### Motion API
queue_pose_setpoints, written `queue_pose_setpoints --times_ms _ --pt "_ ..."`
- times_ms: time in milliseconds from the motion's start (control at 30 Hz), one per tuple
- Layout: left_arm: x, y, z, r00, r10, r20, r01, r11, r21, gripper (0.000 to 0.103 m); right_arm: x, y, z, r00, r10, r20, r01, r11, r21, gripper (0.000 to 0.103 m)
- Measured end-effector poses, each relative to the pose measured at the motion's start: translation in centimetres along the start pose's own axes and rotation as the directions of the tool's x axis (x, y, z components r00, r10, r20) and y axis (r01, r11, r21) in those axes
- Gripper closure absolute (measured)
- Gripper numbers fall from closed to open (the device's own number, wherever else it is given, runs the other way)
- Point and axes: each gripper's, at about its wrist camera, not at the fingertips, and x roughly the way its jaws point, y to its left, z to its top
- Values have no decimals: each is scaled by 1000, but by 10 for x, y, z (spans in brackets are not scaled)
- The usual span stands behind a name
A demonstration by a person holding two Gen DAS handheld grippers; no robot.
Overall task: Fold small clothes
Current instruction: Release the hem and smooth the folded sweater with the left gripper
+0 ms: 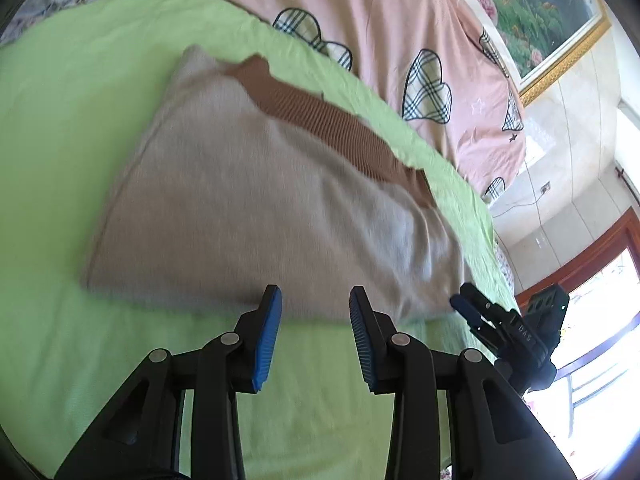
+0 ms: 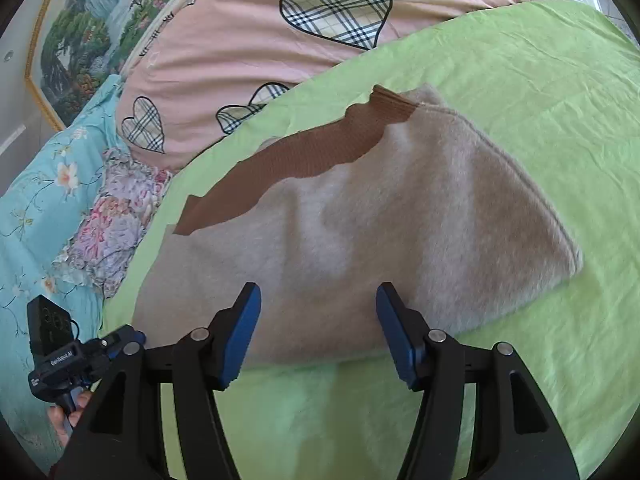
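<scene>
A small beige fleece garment (image 1: 248,208) lies folded on the green sheet (image 1: 60,120), with a brown ribbed band (image 1: 320,120) along its far edge. My left gripper (image 1: 316,300) is open and empty, just above the garment's near edge. My right gripper (image 2: 318,300) is open and empty, over the same garment (image 2: 380,220) at its near edge; the brown band (image 2: 296,152) shows at its far left. The right gripper also shows in the left wrist view (image 1: 472,308) at the garment's right corner, and the left gripper in the right wrist view (image 2: 124,338) at the lower left.
A pink quilt with plaid hearts (image 2: 248,40) lies behind the green sheet (image 2: 520,80). A blue floral cover (image 2: 44,200) lies at the left. A framed landscape picture (image 1: 532,12) hangs on the wall. A window with a wooden frame (image 1: 600,264) is at the right.
</scene>
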Motion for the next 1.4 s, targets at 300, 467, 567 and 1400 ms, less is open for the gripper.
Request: queue_pose_setpoints --times_ms 300,467,567,1400 --pt "-7 13 -28 999 31 23 -28 994 -102 49 -5 8 -15 998 61 21 -61 997 -39 37" --pt "-11 33 -24 996 64 58 -51 977 -208 45 -5 9 -18 996 83 22 -82 996 -47 36" --pt "-10 41 -17 993 84 77 -65 972 -226 44 -5 8 -19 996 91 24 -90 995 -43 36" --pt "-24 41 20 974 84 209 -39 978 -207 98 -7 8 -18 990 135 27 -135 990 -33 35"
